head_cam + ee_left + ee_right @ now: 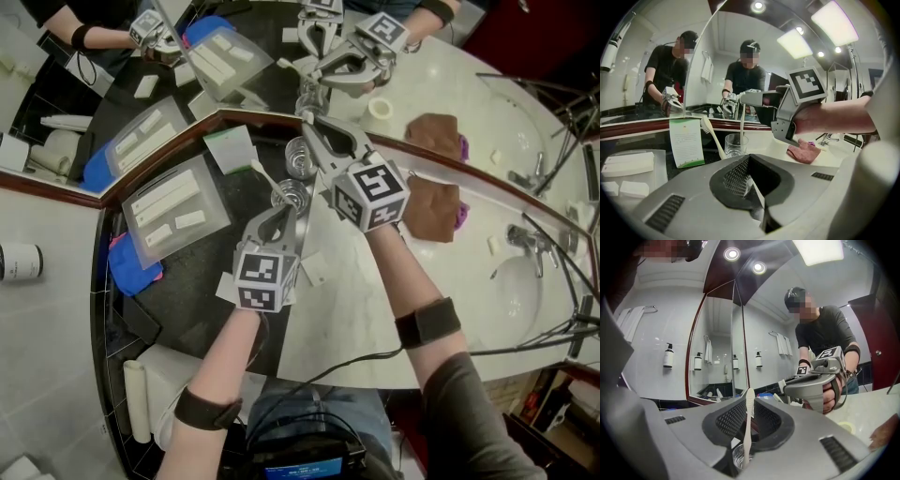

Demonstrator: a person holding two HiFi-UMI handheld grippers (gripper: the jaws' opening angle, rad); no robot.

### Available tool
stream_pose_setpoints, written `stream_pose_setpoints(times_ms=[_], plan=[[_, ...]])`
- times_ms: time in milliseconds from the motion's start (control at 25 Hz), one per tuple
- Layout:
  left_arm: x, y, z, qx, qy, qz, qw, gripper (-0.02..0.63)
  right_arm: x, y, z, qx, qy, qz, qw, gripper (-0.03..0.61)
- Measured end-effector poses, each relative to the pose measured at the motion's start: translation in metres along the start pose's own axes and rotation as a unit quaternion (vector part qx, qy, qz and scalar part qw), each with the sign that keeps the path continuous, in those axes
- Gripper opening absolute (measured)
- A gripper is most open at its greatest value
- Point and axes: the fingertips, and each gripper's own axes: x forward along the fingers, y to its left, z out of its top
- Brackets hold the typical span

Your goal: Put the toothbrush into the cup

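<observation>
The right gripper (747, 420) holds the toothbrush (747, 427) upright in narrow jaws. Its lower end is already inside the cup (738, 456) at the far edge of the worktop (356, 300). I judge only the release is left. The left gripper (751, 185), jaws closed, sits by a nearer cup (289, 197) holding another toothbrush (712, 138).

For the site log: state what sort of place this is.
A bathroom, probably a hotel's: a washbasin with a tap set in a pale counter, a large wall mirror, and a soap bottle mounted on the wall.
</observation>
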Motion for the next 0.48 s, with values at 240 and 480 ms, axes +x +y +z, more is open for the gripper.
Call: stream_pose_setpoints(times_ms=[240,480], plan=[[0.002,-0.001,-0.004,-0.004,0.001,0.0,1.0,0.003,0.001,0.0,-0.031,-0.024,0.043,-0.003,0.999,0.071],[0.0,-0.003,-0.007,-0.007,0.002,-0.001,1.0,0.003,0.005,-0.003,-0.038,-0.045,0.064,-0.02,0.997,0.085]])
